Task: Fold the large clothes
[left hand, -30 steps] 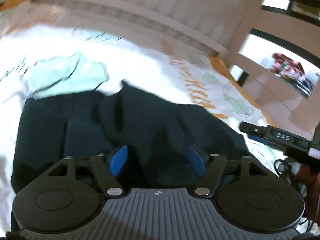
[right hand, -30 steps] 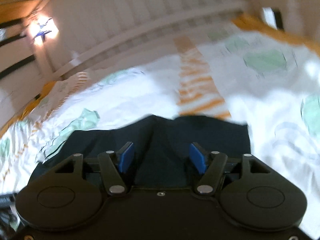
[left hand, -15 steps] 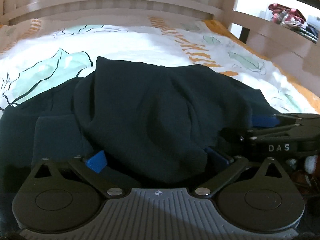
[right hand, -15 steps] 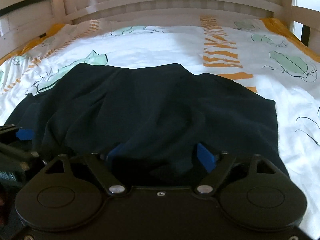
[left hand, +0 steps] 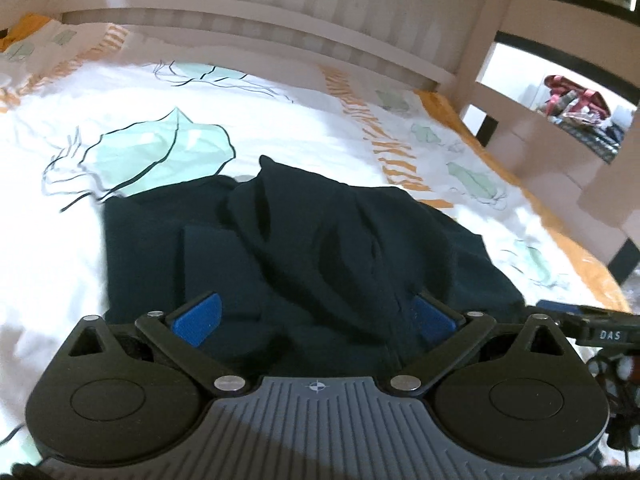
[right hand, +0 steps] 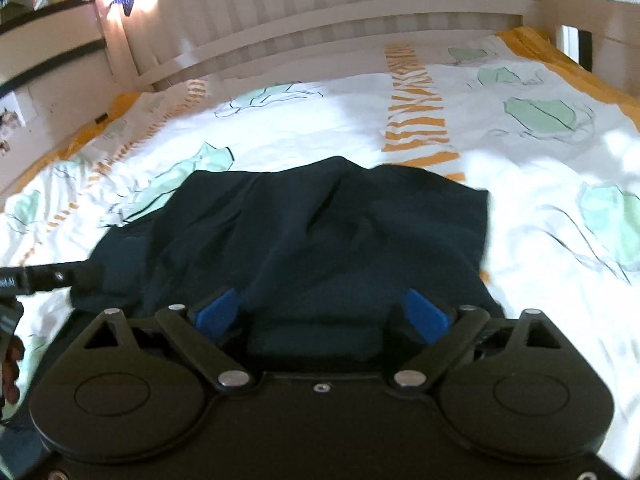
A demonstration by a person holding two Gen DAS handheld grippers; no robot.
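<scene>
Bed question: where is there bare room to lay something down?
Free sheet lies between the dark garment and the headboard, and right of the garment toward the orange edge. The near middle is crowded: garment bunched at both tongs.

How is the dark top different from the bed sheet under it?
The top is plain dark navy; the sheet is white with green shapes and orange stripes. The top is bunched into raised folds; the sheet lies mostly flat. The top covers only a patch near the grippers; the sheet spreads across the bed. Both are soft cloth.
</scene>
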